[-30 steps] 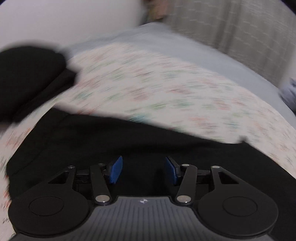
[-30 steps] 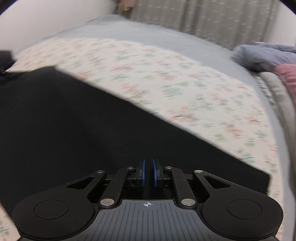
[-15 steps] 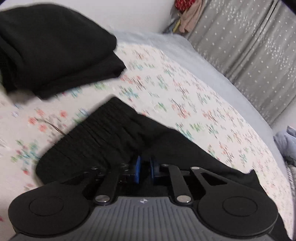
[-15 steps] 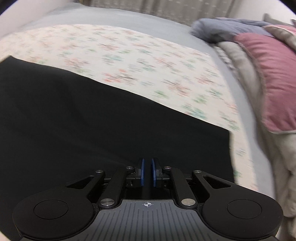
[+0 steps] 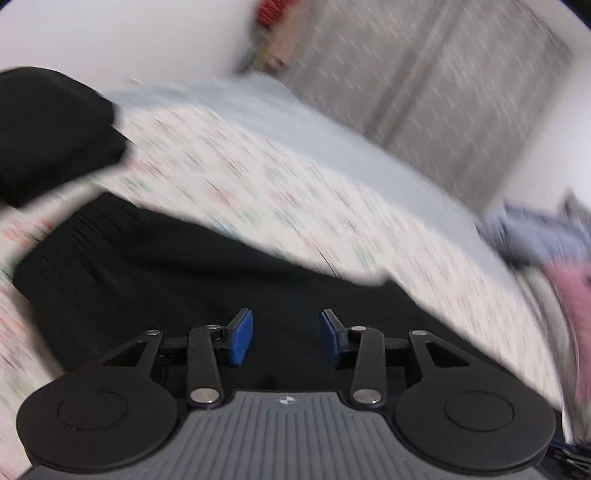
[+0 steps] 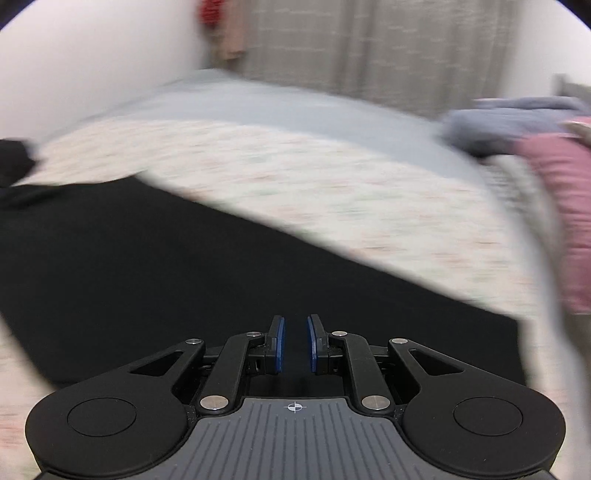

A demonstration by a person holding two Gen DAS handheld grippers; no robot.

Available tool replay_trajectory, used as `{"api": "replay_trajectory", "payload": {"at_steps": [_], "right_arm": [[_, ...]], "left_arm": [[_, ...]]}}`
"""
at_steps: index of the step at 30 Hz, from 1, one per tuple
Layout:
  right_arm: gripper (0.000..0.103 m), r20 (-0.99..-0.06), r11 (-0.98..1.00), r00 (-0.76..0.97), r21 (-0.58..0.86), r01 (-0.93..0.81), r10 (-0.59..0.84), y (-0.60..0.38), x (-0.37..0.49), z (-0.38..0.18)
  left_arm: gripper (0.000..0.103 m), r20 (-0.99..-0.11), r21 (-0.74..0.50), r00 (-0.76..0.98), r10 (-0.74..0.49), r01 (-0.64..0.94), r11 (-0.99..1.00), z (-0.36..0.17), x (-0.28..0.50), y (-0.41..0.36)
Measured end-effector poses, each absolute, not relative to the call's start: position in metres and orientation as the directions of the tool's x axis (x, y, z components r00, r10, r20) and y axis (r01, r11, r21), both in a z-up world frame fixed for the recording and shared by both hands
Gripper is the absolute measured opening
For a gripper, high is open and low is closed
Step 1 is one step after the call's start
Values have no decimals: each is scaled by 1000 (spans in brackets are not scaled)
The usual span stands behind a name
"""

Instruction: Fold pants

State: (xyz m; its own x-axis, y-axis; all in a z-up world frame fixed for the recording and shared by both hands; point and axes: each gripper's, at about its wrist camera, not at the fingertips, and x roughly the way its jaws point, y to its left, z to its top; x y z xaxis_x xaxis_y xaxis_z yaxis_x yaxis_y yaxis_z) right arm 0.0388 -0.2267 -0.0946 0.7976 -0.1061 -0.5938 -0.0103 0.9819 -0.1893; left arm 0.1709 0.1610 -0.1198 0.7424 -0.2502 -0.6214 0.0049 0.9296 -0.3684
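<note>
left wrist view: left tool (image 5: 284, 341) just released over black pants (image 5: 147, 280), folded black pile (image 5: 48, 129) beyond

Floral sheet (image 5: 280, 206) covers near bed; plain pale blue bedding (image 5: 332, 133) beyond it. Folded black clothes stack (image 5: 48, 129) far left. Grey curtain (image 6: 388, 48) at far wall. Blue-grey and pink bedding pile (image 6: 546, 147) right. Red and pink items (image 5: 271, 33) hang far, blurred.
</note>
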Motion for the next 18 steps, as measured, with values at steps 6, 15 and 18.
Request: {"api": "replay_trajectory", "payload": {"at_steps": [6,15,18], "right_arm": [[14,-654,938,757,-271,-216,-14,-111,45,-151],[19,-654,934,749,-324,-150,-107,-150,23,-163],[28,-627,907,754,-409,-101,-198,-174,17,-167]], "left_arm": [[47,-718,-123,668,-194,153,981,-155,151,76],[48,-720,-62,683,-123,113,992,-166,146,90],[45,-730,-101,676,-96,32,994,-160,152,107]]}}
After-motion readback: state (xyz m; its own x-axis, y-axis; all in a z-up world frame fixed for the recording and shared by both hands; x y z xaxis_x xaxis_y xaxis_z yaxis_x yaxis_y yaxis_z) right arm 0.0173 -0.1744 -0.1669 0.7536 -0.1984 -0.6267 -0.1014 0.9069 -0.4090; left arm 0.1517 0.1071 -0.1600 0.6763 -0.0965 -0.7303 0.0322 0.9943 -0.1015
